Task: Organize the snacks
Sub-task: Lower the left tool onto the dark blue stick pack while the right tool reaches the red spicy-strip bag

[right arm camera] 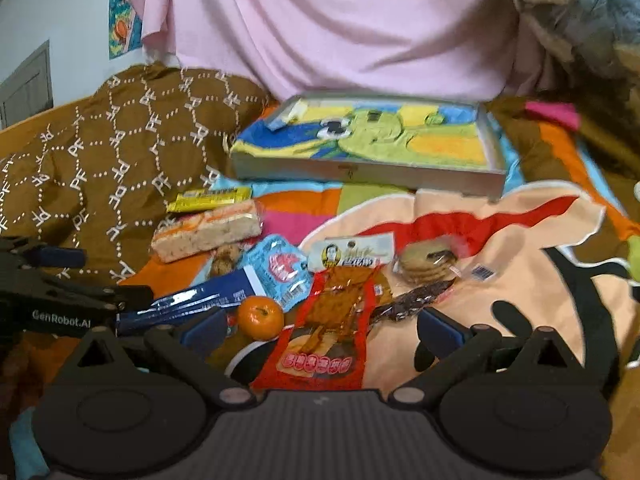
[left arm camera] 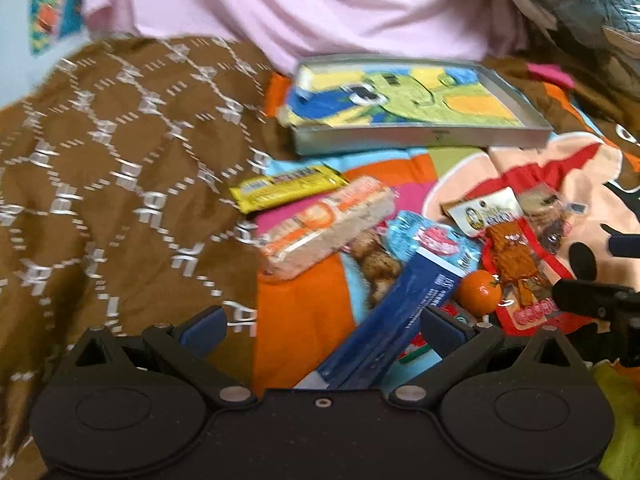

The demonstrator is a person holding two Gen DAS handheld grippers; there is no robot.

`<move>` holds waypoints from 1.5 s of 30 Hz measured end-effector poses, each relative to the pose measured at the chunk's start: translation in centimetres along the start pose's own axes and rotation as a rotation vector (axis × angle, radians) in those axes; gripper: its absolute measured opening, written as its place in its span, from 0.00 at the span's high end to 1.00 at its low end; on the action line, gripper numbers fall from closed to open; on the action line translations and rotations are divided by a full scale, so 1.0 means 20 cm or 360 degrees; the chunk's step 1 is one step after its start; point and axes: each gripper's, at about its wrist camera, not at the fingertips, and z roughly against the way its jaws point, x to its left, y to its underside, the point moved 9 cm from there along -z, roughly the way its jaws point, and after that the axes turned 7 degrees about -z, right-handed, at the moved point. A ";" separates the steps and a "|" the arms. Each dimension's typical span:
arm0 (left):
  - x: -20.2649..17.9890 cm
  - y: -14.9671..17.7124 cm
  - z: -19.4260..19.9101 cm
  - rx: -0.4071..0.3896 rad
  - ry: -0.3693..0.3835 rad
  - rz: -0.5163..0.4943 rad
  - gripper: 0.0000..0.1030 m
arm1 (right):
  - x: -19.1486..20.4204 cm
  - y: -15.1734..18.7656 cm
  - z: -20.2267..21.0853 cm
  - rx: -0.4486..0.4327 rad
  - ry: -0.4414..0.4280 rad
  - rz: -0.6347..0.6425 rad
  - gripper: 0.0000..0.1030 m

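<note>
**Both jaws wide over a crowded snack pile; tray sits clear behind**

The left gripper [left arm camera: 322,330] has its jaws spread wide, with the near end of a long dark-blue packet [left arm camera: 384,320] lying between them; whether either blue pad touches it cannot be told. Just right of that packet, at lower centre right of the left wrist view, sits a small orange fruit [left arm camera: 479,292], touching or nearly touching a red snack pouch [left arm camera: 516,276].

The right gripper [right arm camera: 320,332] also holds its jaws wide and grips nothing; the red snack pouch [right arm camera: 332,328] lies between them, with the orange fruit [right arm camera: 260,317] just inside the left finger and a dark wrapped bar [right arm camera: 416,300] just inside the right one. The left gripper [right arm camera: 60,292] shows at the left edge of the right wrist view, close beside the dark-blue packet [right arm camera: 192,304].

Further out the pile is tight: a light-blue sachet [right arm camera: 280,270], a white-labelled packet [right arm camera: 352,256] and a clear bag of cookies [right arm camera: 426,266] overlap or touch. Up and to the left lie a rice-crisp bar [right arm camera: 208,232] and a yellow bar [right arm camera: 210,199], side by side at the edge of a brown patterned cover [right arm camera: 100,152].

The open room is on the bright cartoon blanket [right arm camera: 520,240], right of centre. Behind the snacks, in the upper middle, stands a shallow silver tray [right arm camera: 368,174] lined with colourful cloth, apart from the pile. A pink sheet [right arm camera: 340,28] hangs behind it.
</note>
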 end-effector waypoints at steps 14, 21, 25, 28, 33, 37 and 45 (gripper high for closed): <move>-0.03 0.04 -0.20 0.0167 0.0234 -0.0207 0.01 | -0.12 -0.01 -0.19 0.0130 -0.0079 -0.0141 0.00; -0.05 0.04 -0.21 0.0197 0.0254 -0.0197 0.08 | -0.13 -0.01 -0.25 0.0123 -0.0091 -0.0196 0.15; -0.06 0.04 -0.22 0.0237 0.0297 -0.0134 0.19 | -0.11 -0.02 -0.26 0.0111 -0.0106 -0.0215 0.30; -0.06 0.05 -0.21 0.0250 0.0304 -0.0097 0.27 | -0.11 0.01 -0.27 0.0178 -0.0145 -0.0285 0.35; -0.10 0.04 -0.19 0.0271 0.0334 -0.0074 0.48 | -0.13 0.01 -0.27 0.0187 -0.0176 -0.0383 0.39; -0.10 0.05 -0.17 0.0298 0.0338 -0.0032 0.52 | -0.14 0.02 -0.28 0.0209 -0.0173 -0.0410 0.38; -0.12 0.06 -0.16 0.0353 0.0459 0.0202 0.58 | -0.13 0.04 -0.28 0.0249 -0.0232 -0.0453 0.43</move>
